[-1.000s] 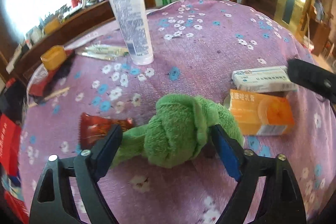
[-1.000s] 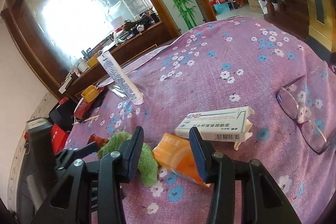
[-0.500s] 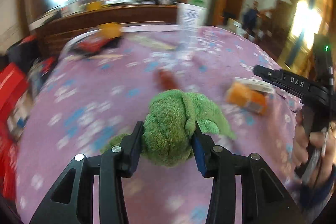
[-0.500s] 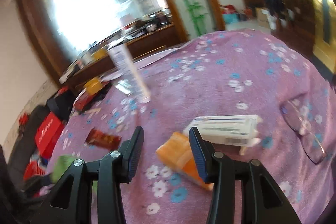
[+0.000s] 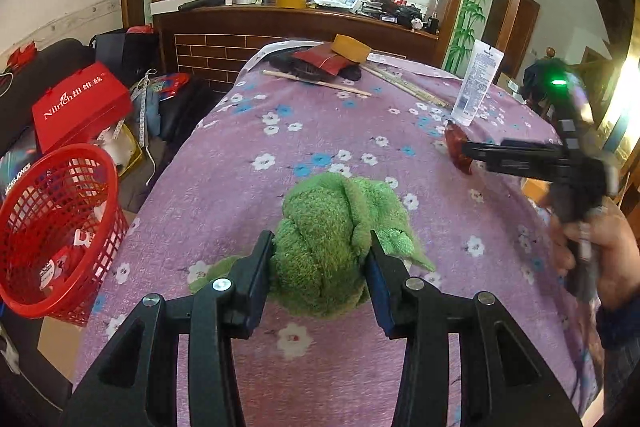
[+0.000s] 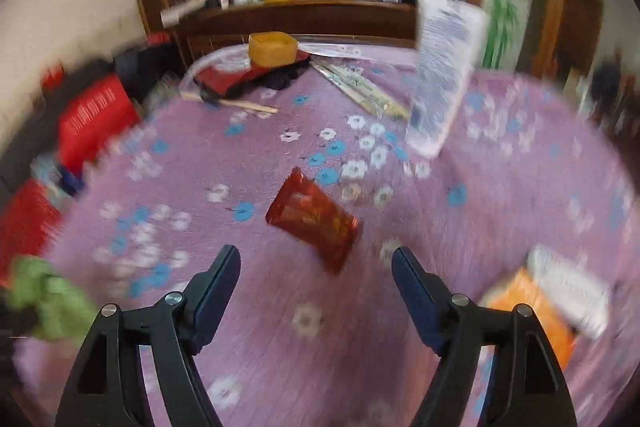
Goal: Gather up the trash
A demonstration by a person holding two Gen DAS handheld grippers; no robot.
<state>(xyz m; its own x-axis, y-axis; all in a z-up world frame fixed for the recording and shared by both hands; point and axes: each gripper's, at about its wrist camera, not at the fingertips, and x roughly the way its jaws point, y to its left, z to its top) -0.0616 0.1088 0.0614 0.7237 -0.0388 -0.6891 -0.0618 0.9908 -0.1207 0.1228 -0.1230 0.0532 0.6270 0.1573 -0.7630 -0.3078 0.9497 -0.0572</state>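
Left wrist view — red box (image 5: pixel 80 105) reads "Nilrich".

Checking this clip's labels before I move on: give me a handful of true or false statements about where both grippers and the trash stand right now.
1. The left gripper is shut on the green cloth. True.
2. The right gripper is shut on the red wrapper. False: it is open, and the wrapper lies on the purple floral cloth ahead of its fingertips.
3. A red mesh basket stands off the table's left side. True.
4. The white tube lies flat. False: it stands upright.
5. The orange box sits inside the basket. False: it lies on the table.
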